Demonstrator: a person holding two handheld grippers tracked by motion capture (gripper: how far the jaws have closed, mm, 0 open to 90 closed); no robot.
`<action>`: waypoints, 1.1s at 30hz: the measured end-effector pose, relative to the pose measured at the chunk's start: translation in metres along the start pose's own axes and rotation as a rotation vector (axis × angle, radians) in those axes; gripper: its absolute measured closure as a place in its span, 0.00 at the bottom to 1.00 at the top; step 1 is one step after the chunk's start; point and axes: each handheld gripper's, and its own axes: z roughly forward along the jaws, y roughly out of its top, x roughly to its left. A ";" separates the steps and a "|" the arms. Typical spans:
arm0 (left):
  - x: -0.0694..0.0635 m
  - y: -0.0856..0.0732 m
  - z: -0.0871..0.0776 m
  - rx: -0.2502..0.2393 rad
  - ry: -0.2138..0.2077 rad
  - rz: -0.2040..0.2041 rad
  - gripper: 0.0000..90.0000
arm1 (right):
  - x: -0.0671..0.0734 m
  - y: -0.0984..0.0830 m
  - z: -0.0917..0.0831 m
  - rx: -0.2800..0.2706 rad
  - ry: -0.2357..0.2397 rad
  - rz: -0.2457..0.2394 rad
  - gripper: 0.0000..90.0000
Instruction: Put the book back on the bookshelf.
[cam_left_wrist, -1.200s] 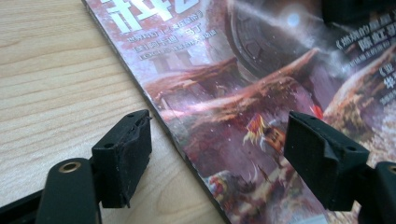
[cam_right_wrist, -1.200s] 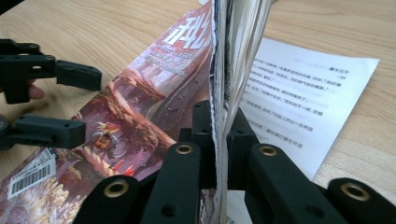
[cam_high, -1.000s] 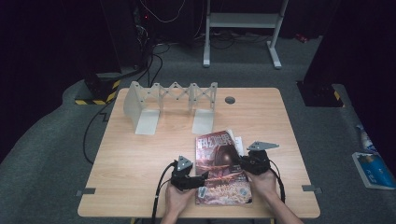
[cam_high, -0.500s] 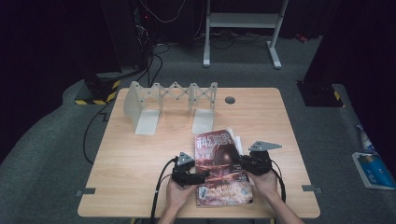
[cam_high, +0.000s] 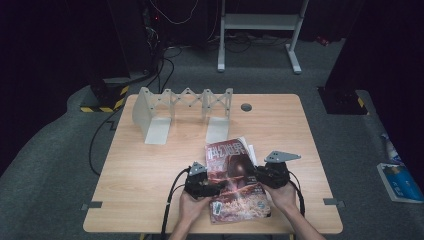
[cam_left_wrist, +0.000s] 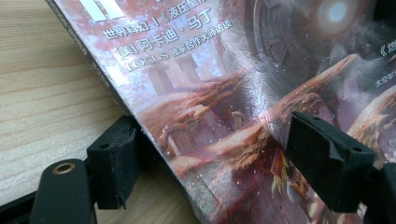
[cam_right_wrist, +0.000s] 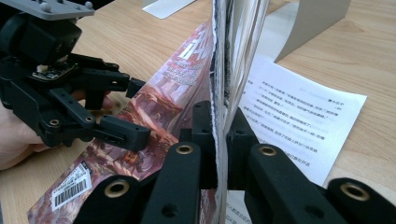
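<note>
Right gripper (cam_right_wrist: 219, 154) is pinching the magazine (cam_high: 235, 180) edge at the table's (cam_high: 150, 175) near side — left gripper (cam_left_wrist: 210, 158) is straddling the spine, jaws wide. Next, probably: left clamps, then lifting toward the bookend rack (cam_high: 182, 107).

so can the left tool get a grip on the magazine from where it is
Probably yes. The left tool sits open at the magazine's left edge, one jaw under the cover and one above it, with nothing between them but the cover. The right tool already pinches the opposite edge, holding it up.
</note>
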 end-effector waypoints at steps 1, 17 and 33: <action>0.000 0.000 0.000 -0.001 0.000 0.003 0.24 | 0.000 0.000 0.000 0.001 0.002 0.002 0.95; 0.005 -0.003 -0.005 -0.011 0.010 -0.030 0.41 | -0.008 -0.008 0.012 0.037 -0.021 0.024 0.95; 0.004 -0.004 -0.007 -0.014 0.034 -0.013 0.60 | -0.016 -0.019 0.025 0.090 -0.067 0.042 0.90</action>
